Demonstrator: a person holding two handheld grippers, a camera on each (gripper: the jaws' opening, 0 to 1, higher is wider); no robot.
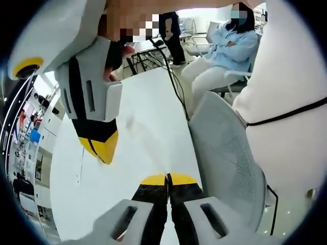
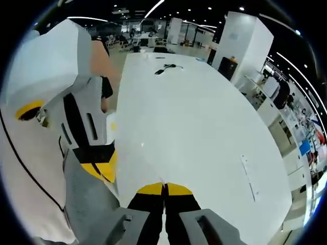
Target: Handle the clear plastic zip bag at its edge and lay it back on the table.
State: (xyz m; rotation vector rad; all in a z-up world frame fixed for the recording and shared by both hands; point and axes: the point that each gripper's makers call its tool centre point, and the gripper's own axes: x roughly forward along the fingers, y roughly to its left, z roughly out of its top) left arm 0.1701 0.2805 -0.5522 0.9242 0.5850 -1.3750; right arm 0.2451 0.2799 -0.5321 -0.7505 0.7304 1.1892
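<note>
The clear zip bag shows only as a faint thin strip lying flat on the white table, seen as the bag in the left gripper view and the bag in the right gripper view. My left gripper hovers over the table's near edge, its yellow-tipped jaws pressed together with nothing visible between them. The right gripper hangs beside it, also shut. From the right gripper view, my right gripper is shut with nothing seen in it above the table, and the left gripper is close on its left. Both stand apart from the strip.
A grey mesh chair stands against the table's edge, also seen as the chair. A person in white is beside it. A seated person in light blue is farther off. Black cables lie at the table's far end.
</note>
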